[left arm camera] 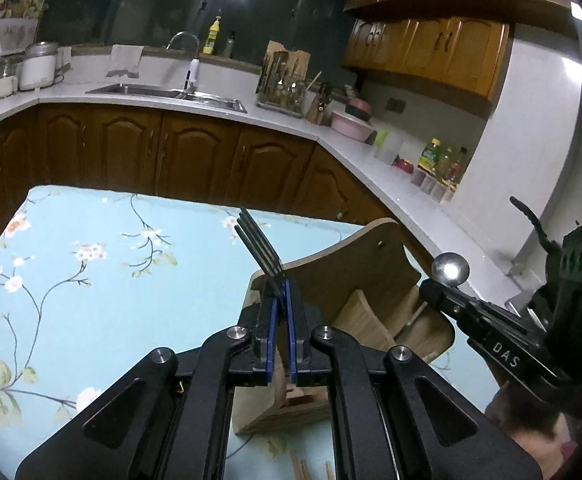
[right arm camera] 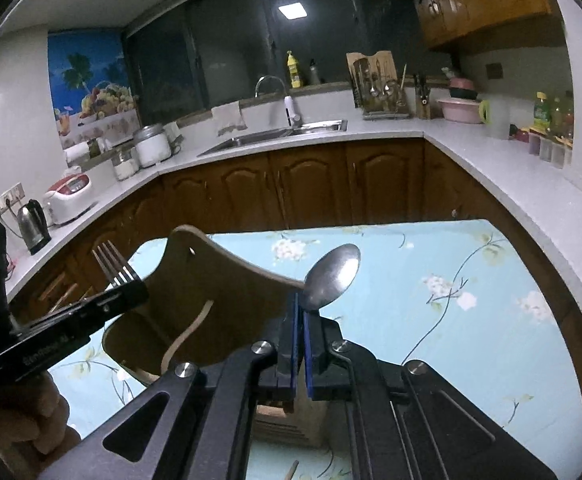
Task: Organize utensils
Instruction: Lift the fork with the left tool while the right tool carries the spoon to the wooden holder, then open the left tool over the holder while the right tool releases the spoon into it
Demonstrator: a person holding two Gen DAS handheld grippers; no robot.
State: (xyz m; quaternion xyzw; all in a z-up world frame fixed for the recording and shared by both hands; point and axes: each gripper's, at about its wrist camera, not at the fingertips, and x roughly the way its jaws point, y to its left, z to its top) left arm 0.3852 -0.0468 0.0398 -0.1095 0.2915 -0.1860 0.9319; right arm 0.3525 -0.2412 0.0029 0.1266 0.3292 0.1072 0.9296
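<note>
Over floral blue tablecloth [left arm camera: 91, 280], wood-cabinet kitchen, left claw [left arm camera: 281, 292] pinching fork [left arm camera: 257, 244], right claw [right arm camera: 302, 312] pinching spoon [right arm camera: 335, 276]

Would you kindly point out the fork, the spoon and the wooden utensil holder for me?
fork [left arm camera: 257, 240]: left wrist view, on its tines.
spoon [right arm camera: 335, 276]: right wrist view, on its bowl.
wooden utensil holder [left arm camera: 355, 256]: left wrist view, on its tall back panel.

Left gripper [left arm camera: 279, 300]: jaws clamped together, angled downward | Right gripper [right arm camera: 301, 312]: jaws clamped together, angled downward, just beside the left | Left hand [right arm camera: 27, 420]: fingers curled around handle
</note>
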